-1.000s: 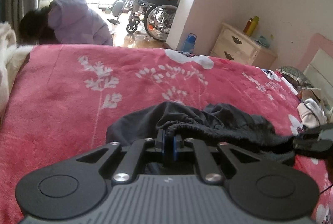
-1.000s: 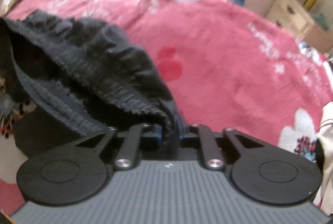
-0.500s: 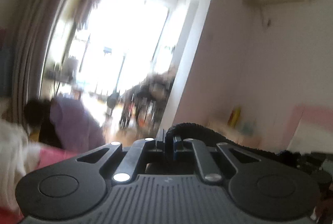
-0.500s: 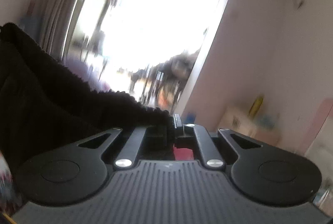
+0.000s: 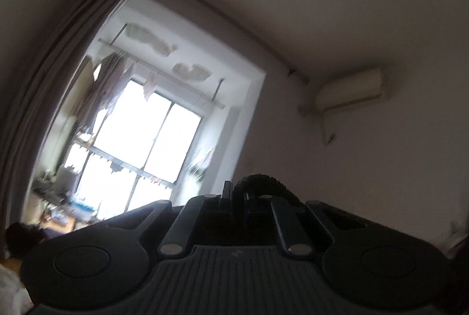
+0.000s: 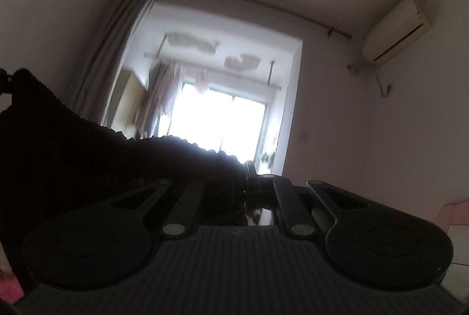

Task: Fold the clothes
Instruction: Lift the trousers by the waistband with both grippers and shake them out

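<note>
You've swung both grippers up off the bed toward the ceiling, left gripper (image 5: pixel 236 192) and right gripper (image 6: pixel 244 173) each clamped on the black ribbed-waistband garment (image 6: pixel 88 151), stretching it to shake flat.

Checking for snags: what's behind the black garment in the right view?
Behind the black garment: curtain, bright window, hanging laundry. The garment covers the window's lower left; the bed is out of view.

Black garment (image 6: pixel 73 156) cut off at left edge; its lower part hidden behind right claw (image 6: pixel 244 168).
</note>
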A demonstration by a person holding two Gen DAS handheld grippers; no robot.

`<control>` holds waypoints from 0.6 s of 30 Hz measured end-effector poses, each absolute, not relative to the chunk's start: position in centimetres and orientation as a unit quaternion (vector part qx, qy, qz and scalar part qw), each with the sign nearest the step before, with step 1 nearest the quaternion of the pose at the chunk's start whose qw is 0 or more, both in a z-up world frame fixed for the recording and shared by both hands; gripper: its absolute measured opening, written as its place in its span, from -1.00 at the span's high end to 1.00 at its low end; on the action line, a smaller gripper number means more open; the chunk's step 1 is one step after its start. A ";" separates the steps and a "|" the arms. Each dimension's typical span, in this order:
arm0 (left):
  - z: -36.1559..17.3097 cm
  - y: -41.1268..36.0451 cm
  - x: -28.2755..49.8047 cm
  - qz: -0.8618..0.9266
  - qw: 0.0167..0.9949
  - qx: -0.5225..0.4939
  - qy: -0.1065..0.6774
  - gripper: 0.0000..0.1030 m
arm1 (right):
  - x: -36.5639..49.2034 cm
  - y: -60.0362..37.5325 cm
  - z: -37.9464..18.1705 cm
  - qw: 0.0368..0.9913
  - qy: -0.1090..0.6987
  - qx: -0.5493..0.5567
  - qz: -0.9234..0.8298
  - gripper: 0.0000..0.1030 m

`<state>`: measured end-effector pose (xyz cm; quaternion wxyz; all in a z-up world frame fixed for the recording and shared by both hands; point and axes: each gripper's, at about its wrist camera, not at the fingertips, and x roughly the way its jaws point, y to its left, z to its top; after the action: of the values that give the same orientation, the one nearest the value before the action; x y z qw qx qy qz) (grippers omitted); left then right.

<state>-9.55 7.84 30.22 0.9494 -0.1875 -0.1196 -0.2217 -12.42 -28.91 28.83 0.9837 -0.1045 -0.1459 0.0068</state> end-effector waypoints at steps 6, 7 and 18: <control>32.6 8.9 -15.3 -0.254 0.933 -0.200 -0.158 0.85 | -18.2 -28.9 30.8 0.979 -0.171 -0.105 0.037 0.92; 32.7 9.2 -16.3 -0.260 0.930 -0.204 -0.162 0.86 | -19.2 -28.6 31.0 0.978 -0.175 -0.107 0.044 0.92; 33.2 8.8 -20.3 -0.273 0.924 -0.194 -0.183 0.85 | -20.9 -29.7 32.5 0.987 -0.124 -0.062 0.086 0.92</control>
<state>-20.26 8.80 33.25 0.9243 -0.1943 -0.1830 -0.2727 -20.88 -29.65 32.53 0.9865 -0.0624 -0.1245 0.0860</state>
